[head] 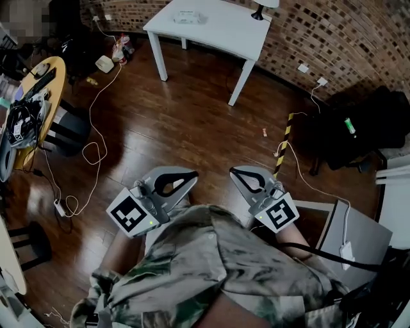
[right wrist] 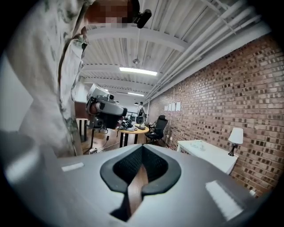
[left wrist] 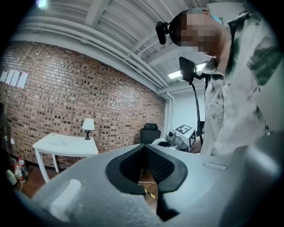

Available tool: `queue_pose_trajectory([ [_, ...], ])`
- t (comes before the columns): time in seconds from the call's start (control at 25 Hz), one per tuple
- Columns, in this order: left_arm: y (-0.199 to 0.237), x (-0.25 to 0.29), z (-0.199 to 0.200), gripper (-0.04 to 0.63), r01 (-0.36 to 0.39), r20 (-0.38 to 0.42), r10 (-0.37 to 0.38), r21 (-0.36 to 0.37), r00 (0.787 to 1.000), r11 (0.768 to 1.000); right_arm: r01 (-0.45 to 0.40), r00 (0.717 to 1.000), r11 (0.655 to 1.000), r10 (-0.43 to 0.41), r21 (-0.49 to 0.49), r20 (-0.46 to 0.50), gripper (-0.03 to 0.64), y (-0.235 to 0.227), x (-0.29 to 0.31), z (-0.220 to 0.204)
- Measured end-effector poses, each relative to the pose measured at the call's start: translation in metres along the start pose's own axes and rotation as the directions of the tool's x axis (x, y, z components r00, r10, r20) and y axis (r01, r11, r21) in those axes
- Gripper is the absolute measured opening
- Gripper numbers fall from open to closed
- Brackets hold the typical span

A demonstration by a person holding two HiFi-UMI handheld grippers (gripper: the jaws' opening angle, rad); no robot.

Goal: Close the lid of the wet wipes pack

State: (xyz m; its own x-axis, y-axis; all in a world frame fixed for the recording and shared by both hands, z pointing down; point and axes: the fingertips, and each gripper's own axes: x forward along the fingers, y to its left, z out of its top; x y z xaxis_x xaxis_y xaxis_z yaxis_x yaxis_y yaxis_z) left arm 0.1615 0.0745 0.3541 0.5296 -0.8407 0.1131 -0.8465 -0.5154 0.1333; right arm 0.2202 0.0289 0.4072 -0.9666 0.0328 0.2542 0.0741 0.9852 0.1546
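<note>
Closest to the head camera I had the camouflage shirt (head: 211,269) filling the bottom of the view, with both grippers held just in front of it, above the wood floor (head: 186,122). The left gripper (head: 193,174) pointed up and to the right, its marker cube (head: 131,214) near the shirt. In its own view the left gripper (left wrist: 144,146) had its fingers pressed together at the tips, with nothing between them. The right gripper (head: 232,171) pointed up and to the left, marker cube (head: 278,214) behind it. In its own view the right gripper (right wrist: 142,146) also had its fingers pressed together at the tips, and only floor showed through the gap behind them. The two tips were near each other but apart. The wet wipes pack (head: 189,17) lay flat on the white table (head: 224,35) at the far side of the room, well apart from both grippers. It was too small for me to tell how the lid sat. A lamp (head: 259,11) stood on the same table by the brick wall (head: 333,38). Cables (head: 90,154) ran over the floor at left, beside a round wooden table (head: 54,77) with clutter on it. A yellow-and-black strip (head: 283,144) lay on the floor at right, near a black chair (head: 371,128).
</note>
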Motion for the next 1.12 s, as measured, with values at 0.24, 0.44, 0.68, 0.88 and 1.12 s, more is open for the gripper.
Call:
queue_pose_trajectory([
  [0.24, 0.075, -0.038, 0.006, 0.002, -0.036, 0.009, 0.036, 0.000, 0.999, 0.999, -0.027, 1.000, 1.000, 0.027, -0.008, -0.001, 0.006, -0.025, 0.081, 0.030],
  [0.44, 0.124, -0.072, 0.004, 0.002, -0.040, 0.016, 0.040, -0.016, 0.999, 0.999, -0.042, 0.999, 0.997, 0.041, -0.060, -0.005, 0.006, -0.039, 0.141, 0.054],
  [0.68, 0.164, -0.096, 0.002, 0.002, -0.057, 0.039, 0.058, -0.026, 0.998, 0.998, -0.070, 0.997, 0.994, 0.068, -0.087, -0.030, 0.006, -0.051, 0.190, 0.067],
  [0.88, 0.194, -0.110, -0.003, 0.002, -0.091, 0.045, 0.094, -0.055, 0.995, 0.994, -0.126, 0.992, 0.985, 0.123, -0.117, -0.029, 0.006, -0.057, 0.229, 0.076],
  [1.12, 0.238, -0.115, -0.004, 0.002, -0.152, 0.047, 0.156, -0.067, 0.987, 0.986, -0.158, 0.987, 0.981, 0.156, -0.109, -0.026, 0.006, -0.084, 0.271, 0.072],
])
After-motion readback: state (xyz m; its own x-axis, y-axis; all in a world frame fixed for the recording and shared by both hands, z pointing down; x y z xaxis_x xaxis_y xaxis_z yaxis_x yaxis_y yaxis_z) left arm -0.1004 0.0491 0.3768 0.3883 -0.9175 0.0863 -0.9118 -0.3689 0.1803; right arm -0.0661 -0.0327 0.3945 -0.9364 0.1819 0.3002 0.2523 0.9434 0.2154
